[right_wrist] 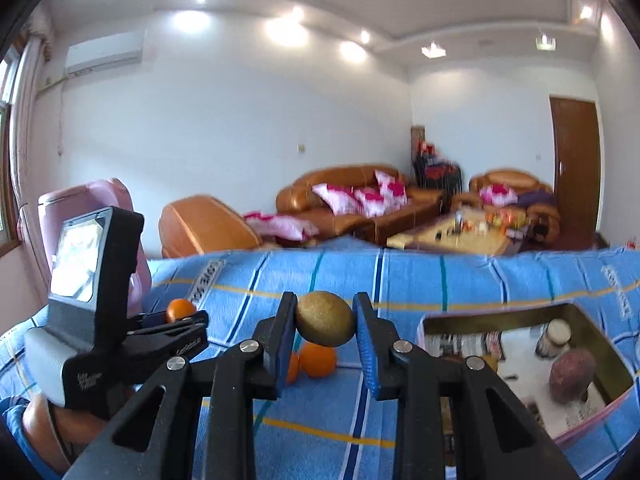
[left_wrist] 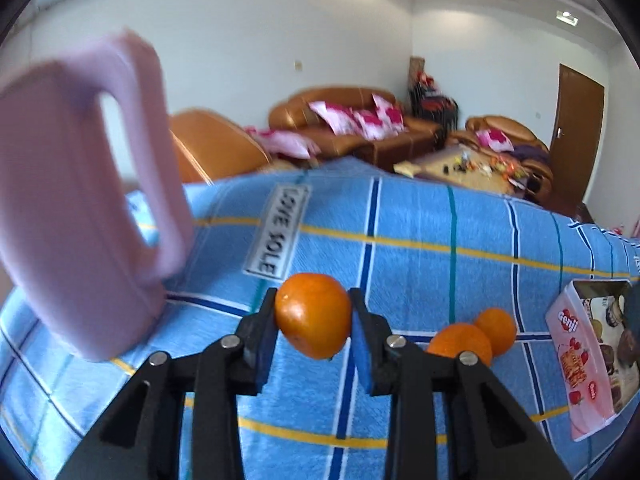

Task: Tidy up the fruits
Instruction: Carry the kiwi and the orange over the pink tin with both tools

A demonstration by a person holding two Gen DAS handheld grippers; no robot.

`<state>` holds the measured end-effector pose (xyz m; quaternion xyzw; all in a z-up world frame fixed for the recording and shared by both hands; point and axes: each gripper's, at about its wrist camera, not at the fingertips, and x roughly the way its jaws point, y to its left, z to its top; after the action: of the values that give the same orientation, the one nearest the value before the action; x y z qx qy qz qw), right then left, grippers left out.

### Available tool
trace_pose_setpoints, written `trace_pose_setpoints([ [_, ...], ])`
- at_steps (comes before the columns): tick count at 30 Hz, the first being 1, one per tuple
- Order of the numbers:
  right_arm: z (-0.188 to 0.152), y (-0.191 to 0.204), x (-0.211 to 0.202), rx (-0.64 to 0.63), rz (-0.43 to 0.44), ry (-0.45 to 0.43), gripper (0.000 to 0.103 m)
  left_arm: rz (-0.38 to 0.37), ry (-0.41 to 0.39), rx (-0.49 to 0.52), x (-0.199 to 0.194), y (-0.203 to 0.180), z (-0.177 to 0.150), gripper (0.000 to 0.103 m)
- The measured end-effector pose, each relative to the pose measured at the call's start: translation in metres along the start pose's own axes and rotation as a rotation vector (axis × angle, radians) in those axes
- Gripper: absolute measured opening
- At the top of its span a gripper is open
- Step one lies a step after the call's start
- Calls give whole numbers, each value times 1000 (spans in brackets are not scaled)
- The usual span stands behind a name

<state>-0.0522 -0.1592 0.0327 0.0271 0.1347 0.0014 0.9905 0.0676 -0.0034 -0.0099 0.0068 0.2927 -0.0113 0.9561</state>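
Observation:
My left gripper (left_wrist: 313, 316) is shut on an orange (left_wrist: 313, 314) and holds it above the blue checked cloth (left_wrist: 420, 224). Two more oranges (left_wrist: 476, 338) lie on the cloth to its right. My right gripper (right_wrist: 325, 322) is shut on a brown kiwi (right_wrist: 325, 319), held above the cloth. Below it lie the two oranges (right_wrist: 317, 360). The left gripper with its orange (right_wrist: 180, 310) shows at the left of the right wrist view. A pink tin box (right_wrist: 600, 332) stands open at the right, with a dark reddish fruit (right_wrist: 571, 374) inside.
A tall pink container with a handle (left_wrist: 68, 208) stands on the cloth at the left. The tin box (left_wrist: 588, 364) shows at the right edge of the left wrist view. Brown sofas (right_wrist: 348, 204) and a coffee table (right_wrist: 452, 236) stand beyond the cloth.

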Motion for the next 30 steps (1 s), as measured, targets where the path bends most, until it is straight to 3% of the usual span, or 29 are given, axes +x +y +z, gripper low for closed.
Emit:
trace_pose_setpoints([
  [9,-1,3,2,-17,-8,8,31,9,-96,-28,-24,13,-7,35],
  [30,-5,1,-12,-39,-58,21,31,-48,-138,25,-53,-10,-21,35],
])
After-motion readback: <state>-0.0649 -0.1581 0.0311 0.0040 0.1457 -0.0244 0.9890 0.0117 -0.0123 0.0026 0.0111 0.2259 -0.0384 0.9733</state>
